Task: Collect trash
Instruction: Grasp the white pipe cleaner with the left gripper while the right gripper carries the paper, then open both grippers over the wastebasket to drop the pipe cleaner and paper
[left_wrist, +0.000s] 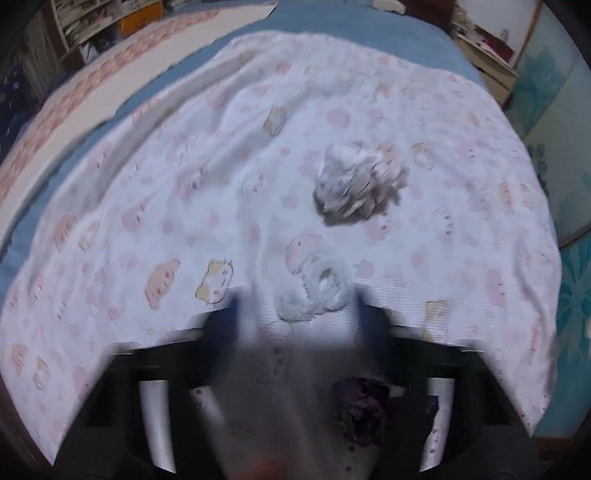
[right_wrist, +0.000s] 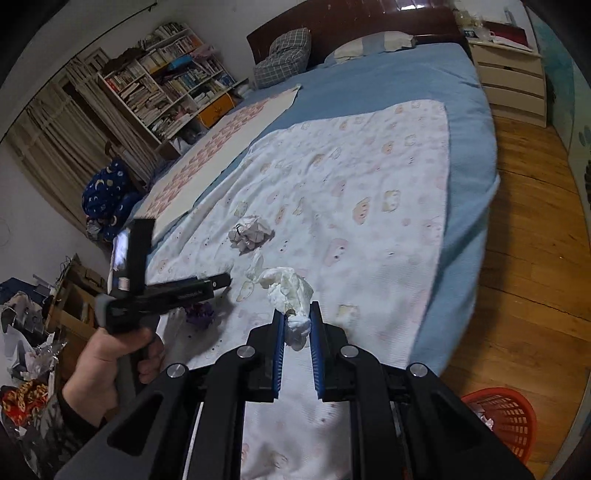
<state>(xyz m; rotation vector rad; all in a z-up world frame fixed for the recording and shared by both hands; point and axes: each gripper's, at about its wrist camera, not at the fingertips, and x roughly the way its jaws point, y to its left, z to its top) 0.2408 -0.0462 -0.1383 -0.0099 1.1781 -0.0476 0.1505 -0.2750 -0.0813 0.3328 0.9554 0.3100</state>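
Right tool (right_wrist: 297, 325) clamped on white tissue wad (right_wrist: 290, 291); left tool (left_wrist: 295, 306) apart — crumpled paper (left_wrist: 356, 182), purple scrap (left_wrist: 364, 413) remain on bed (right_wrist: 424, 74).

No word, brand, number or sign can be read in either view. A small pale marking is seen on the side of the left gripper (right_wrist: 207, 284), but it is too small and blurred to be made out. The spines of the books on the bookshelf (right_wrist: 173, 85) beyond the far side of the bed are too distant for any title to be read. Only cartoon animal figures, without lettering, are printed on the white blanket (right_wrist: 369, 206) spread over the bed.
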